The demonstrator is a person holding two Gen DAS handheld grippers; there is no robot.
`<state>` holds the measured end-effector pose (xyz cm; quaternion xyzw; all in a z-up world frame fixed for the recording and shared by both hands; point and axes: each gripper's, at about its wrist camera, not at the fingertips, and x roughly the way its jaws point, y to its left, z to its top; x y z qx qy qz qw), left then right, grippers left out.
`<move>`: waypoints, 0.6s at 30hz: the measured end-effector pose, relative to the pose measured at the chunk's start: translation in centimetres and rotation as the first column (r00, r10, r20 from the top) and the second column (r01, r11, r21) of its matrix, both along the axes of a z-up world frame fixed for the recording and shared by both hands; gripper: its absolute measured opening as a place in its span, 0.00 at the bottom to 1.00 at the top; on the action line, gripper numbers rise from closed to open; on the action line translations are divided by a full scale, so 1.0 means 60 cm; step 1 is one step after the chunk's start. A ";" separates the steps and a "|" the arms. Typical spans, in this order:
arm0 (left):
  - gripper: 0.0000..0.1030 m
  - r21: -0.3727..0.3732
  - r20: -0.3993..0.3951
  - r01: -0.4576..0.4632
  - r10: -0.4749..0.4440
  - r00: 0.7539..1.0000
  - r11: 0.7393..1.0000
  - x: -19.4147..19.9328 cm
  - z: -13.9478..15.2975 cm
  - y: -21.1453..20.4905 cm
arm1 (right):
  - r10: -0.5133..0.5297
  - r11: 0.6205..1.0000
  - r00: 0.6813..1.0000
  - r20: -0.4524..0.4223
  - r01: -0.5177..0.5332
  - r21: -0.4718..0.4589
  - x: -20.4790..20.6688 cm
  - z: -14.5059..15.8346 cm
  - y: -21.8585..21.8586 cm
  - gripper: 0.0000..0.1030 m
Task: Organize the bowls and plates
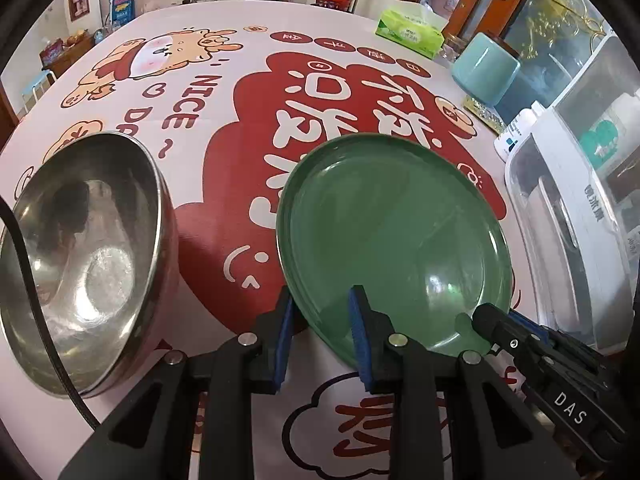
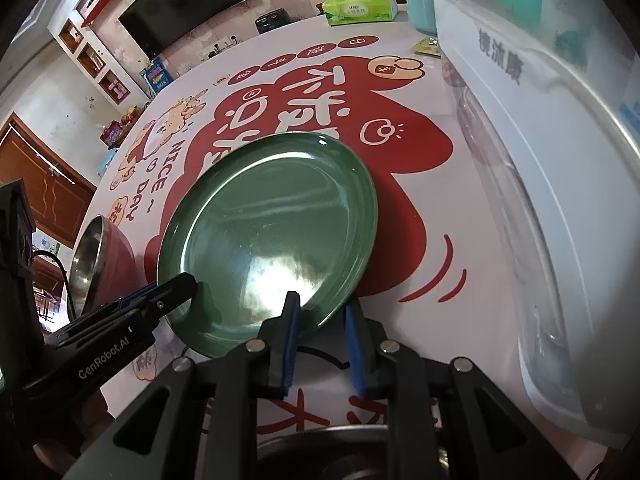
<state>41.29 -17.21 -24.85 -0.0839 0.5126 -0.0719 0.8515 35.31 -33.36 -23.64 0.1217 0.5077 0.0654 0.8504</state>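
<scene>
Left tongs [image 1: 322,308] and right tongs [image 2: 320,314] each straddle the near rim of the green plate [image 1: 384,232], jaws nearly closed on it. We hold the plate low over the counter [image 1: 224,64], beside the steel bowl [image 1: 84,248]. Risk: both grips sit on one edge, so the glossy plate may tip or slip and strike the bowl. Legible writing: "NICE", "DAS", "GenRobot.AI".

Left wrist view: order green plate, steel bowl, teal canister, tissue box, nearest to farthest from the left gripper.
From the left gripper:
1. green plate, rim between its jaws.
2. steel bowl, just left.
3. teal canister, far right.
4. tissue box, far edge.
</scene>
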 end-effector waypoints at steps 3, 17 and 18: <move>0.25 0.000 0.000 -0.002 0.002 1.000 1.000 -0.005 0.004 0.002 | -0.001 1.000 1.000 0.006 0.001 0.008 -0.003 0.004 0.001 0.21; 0.25 -0.019 0.055 0.008 -0.007 0.998 1.000 -0.051 0.055 0.008 | -0.003 1.000 0.996 0.084 0.003 0.004 -0.033 0.053 0.001 0.20; 0.25 -0.019 0.058 0.011 -0.010 0.998 1.000 -0.055 0.059 0.007 | -0.004 1.000 0.996 0.088 0.004 0.003 -0.037 0.057 0.000 0.20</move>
